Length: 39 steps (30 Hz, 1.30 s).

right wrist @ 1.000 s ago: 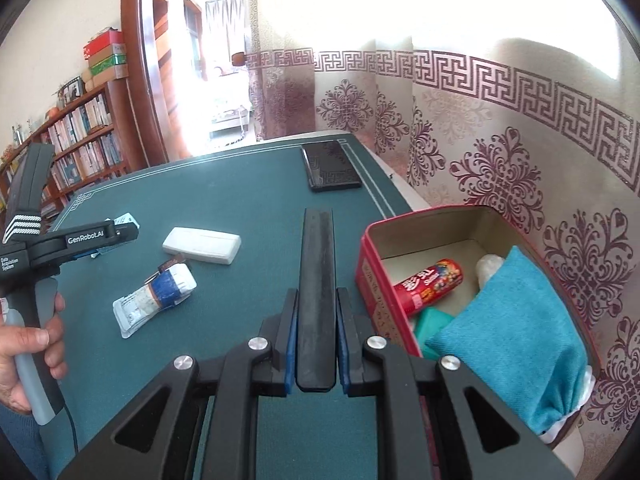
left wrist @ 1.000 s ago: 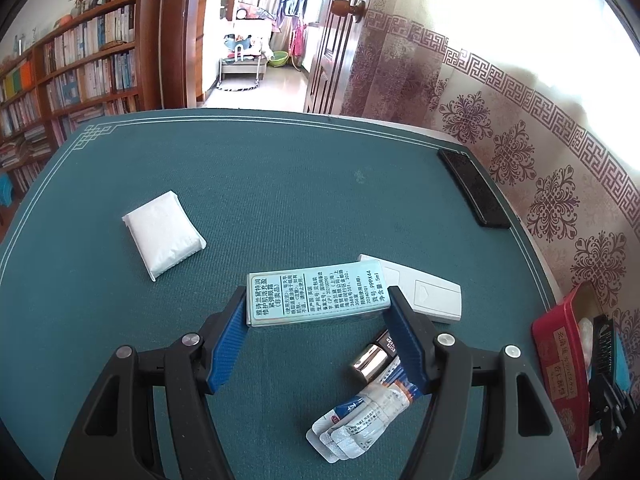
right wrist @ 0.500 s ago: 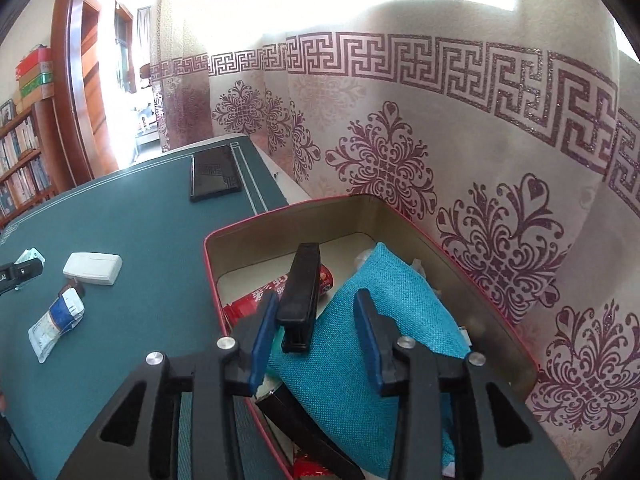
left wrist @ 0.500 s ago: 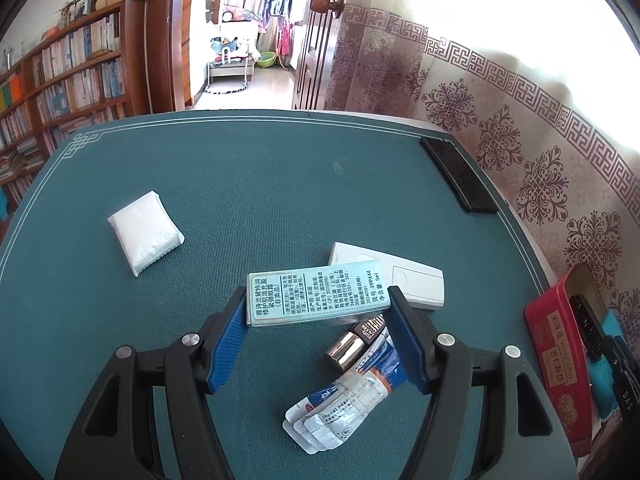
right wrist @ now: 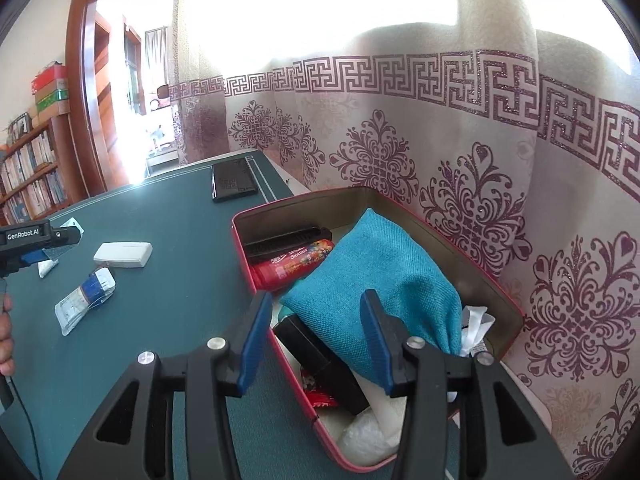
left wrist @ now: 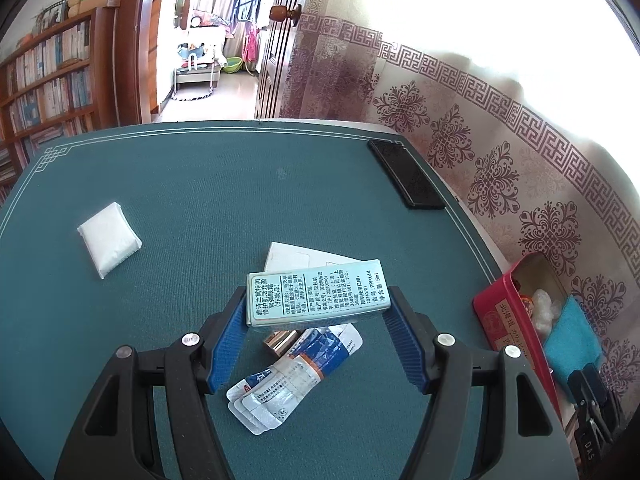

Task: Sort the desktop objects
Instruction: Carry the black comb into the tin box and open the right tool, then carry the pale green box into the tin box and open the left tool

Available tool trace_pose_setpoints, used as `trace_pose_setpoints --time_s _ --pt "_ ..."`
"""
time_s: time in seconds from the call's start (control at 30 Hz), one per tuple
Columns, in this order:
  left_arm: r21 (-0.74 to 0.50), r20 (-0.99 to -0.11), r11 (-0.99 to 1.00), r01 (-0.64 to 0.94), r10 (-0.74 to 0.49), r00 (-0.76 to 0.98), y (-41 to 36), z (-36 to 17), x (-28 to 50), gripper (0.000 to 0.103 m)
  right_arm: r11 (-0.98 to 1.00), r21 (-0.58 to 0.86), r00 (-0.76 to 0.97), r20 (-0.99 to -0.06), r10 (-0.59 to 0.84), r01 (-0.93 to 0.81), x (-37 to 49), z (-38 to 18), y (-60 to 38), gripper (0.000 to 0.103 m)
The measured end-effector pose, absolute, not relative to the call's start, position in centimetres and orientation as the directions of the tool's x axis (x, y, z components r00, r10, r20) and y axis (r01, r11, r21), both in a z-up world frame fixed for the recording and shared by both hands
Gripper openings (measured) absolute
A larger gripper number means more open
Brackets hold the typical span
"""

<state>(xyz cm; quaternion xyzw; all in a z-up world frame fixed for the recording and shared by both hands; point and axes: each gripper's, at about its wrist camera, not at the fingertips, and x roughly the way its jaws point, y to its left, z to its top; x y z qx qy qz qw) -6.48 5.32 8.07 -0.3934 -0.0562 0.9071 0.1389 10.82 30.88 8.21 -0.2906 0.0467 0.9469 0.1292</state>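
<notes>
the pale green carton (left wrist: 316,298) is clamped endwise by the left gripper (left wrist: 316,320) above the sachets (left wrist: 288,376). the right gripper (right wrist: 312,340), jaws just opened and empty, hangs over the crowded red tin (right wrist: 496,296); dropped there, the carton could perch on the teal pouch (right wrist: 384,268) and slide out.

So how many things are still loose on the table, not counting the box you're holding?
5: white packet at left, white remote behind the held box, gold tube and sachets under it, black phone at the far edge. More may be hidden.
</notes>
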Motion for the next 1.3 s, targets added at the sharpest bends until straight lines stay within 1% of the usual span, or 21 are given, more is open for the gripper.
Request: trace_pose_setpoints --time_s 0.03,0.13,0.33,0.53,0.77,0.87,1.03,1.17,1.3 --pt "-0.212 -0.698 -0.952 -0.222 0.306 -0.647 5.8 8.2 -6.2 0.07 -0.964 0.013 -0.801 -0.56 0.212 -0.265 11.2 8.1 30.7 0.056" --pt "-0.216 -0.703 -0.94 -0.265 0.338 -0.626 7.6 8.4 -5.5 0.07 -0.968 0.046 -0.806 -0.565 0.178 -0.246 12.0 7.7 30.6 0.062" --pt "-0.221 -0.712 -0.898 -0.38 0.415 -0.566 12.6 8.8 -3.8 0.07 -0.971 0.099 -0.8 -0.587 0.121 -0.22 13.0 7.0 30.8 0.066" --pt "-0.29 -0.702 -0.826 -0.484 0.527 -0.479 17.6 9.9 -2.5 0.07 -0.97 0.134 -0.801 -0.593 0.084 -0.201 13.8 6.5 31.1 0.07" --pt "-0.275 -0.69 -0.772 -0.573 0.573 -0.442 23.9 11.5 -2.0 0.07 -0.963 0.181 -0.795 -0.605 0.051 -0.2 14.5 5.9 32.1 0.072" --pt "-0.308 -0.69 -0.75 -0.585 0.6 -0.405 26.1 11.5 -2.3 0.071 -0.961 0.193 -0.796 -0.604 0.041 -0.196 14.8 5.9 32.4 0.073" --pt "-0.38 -0.751 -0.751 -0.541 0.591 -0.294 27.7 9.7 -3.2 0.072 -0.967 0.178 -0.797 -0.603 0.038 -0.181 15.1 5.9 32.2 0.075" --pt "-0.38 -0.75 -0.77 -0.513 0.581 -0.316 26.0 8.9 -3.2 0.072 -0.968 0.175 -0.797 -0.602 0.038 -0.178 15.2 5.9 32.1 0.076" --pt "-0.426 -0.725 -0.771 -0.474 0.605 -0.331 23.4 8.9 -3.7 0.072 -0.971 0.161 -0.791 -0.61 0.041 -0.175 14.9 5.9 31.5 0.077"
